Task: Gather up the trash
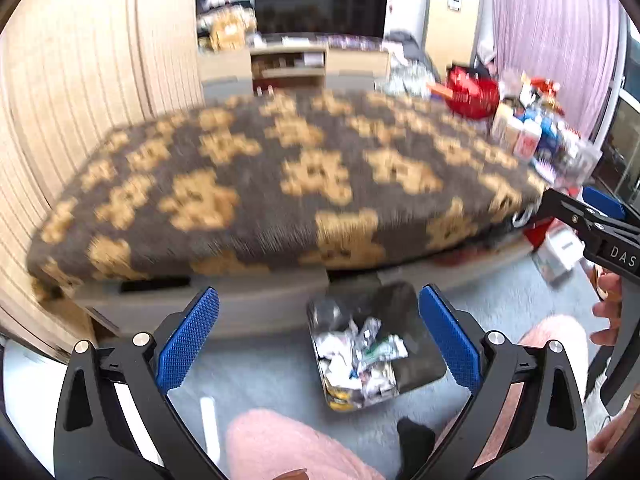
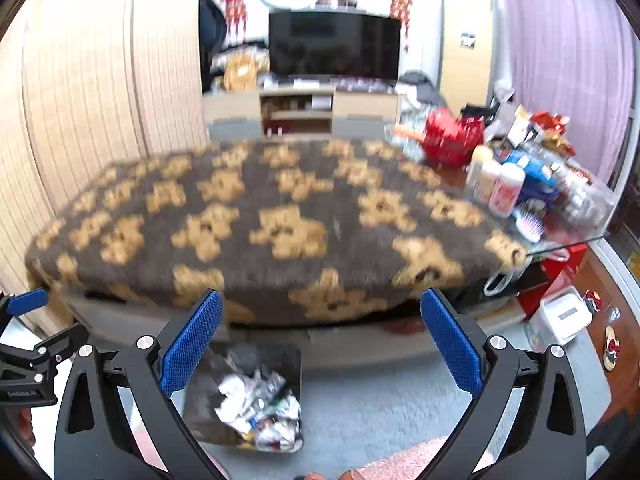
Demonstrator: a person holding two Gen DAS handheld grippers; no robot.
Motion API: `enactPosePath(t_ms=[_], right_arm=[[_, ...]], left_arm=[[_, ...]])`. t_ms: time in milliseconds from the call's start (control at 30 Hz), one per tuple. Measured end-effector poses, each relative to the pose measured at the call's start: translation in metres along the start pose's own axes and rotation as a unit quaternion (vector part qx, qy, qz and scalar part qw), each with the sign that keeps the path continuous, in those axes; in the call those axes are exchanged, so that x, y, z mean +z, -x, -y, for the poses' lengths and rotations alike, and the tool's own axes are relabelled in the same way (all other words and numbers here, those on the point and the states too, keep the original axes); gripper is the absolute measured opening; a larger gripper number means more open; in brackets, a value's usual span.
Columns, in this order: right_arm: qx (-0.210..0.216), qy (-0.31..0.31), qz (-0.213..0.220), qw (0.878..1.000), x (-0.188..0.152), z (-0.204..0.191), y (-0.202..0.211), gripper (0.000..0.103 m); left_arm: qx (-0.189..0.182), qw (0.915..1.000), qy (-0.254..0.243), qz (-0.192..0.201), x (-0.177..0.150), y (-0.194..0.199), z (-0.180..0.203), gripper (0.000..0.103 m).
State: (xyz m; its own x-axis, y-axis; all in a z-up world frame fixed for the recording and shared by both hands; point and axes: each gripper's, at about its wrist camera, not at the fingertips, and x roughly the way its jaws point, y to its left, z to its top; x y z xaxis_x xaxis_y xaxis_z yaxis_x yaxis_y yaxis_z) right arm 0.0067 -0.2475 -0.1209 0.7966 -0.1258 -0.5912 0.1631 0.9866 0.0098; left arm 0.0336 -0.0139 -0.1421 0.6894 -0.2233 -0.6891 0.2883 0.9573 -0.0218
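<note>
Both the left gripper (image 1: 319, 344) and right gripper (image 2: 321, 344) hang with jaws spread wide and nothing between the blue pads. The trash bin (image 2: 244, 396), on grey carpet (image 2: 380, 412), holds crumpled wrappers (image 1: 360, 360) and stands just before the low table under a bear-patterned blanket (image 1: 280, 176). Bottles (image 2: 500, 184) and a red bag (image 2: 452, 136) crowd the table's far right edge; a television (image 2: 334, 44) stands behind.

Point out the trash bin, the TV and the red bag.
trash bin (image 1: 416, 364), left wrist view, dark inner wall.
TV (image 2: 334, 44), right wrist view, screen centre.
red bag (image 2: 452, 136), right wrist view, its front.
</note>
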Motion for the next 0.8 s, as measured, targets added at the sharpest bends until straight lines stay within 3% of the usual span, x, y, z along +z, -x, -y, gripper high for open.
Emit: enactPosePath(t_ms=[233, 367, 567, 800], right_arm=[[0.008, -0.004, 0.091, 0.996, 0.023, -0.004, 0.073, 0.100], [-0.004, 0.005, 0.125, 0.992, 0.027, -0.008, 0.102, 0.100], [0.000, -0.013, 0.121, 0.993, 0.028, -0.005, 0.118, 0.100], [-0.005, -0.002, 0.123, 0.992, 0.024, -0.013, 0.125, 0.100]], left_arm=[[0.017, 0.9951, 0.006, 0.097, 0.022, 0.079, -0.002, 0.095], [0.032, 0.9908, 0.002, 0.132, 0.028, 0.108, 0.002, 0.095], [0.032, 0.9859, -0.017, 0.163, 0.030, 0.134, 0.014, 0.095], [0.031, 0.9839, -0.002, 0.176, 0.027, 0.145, 0.014, 0.095]])
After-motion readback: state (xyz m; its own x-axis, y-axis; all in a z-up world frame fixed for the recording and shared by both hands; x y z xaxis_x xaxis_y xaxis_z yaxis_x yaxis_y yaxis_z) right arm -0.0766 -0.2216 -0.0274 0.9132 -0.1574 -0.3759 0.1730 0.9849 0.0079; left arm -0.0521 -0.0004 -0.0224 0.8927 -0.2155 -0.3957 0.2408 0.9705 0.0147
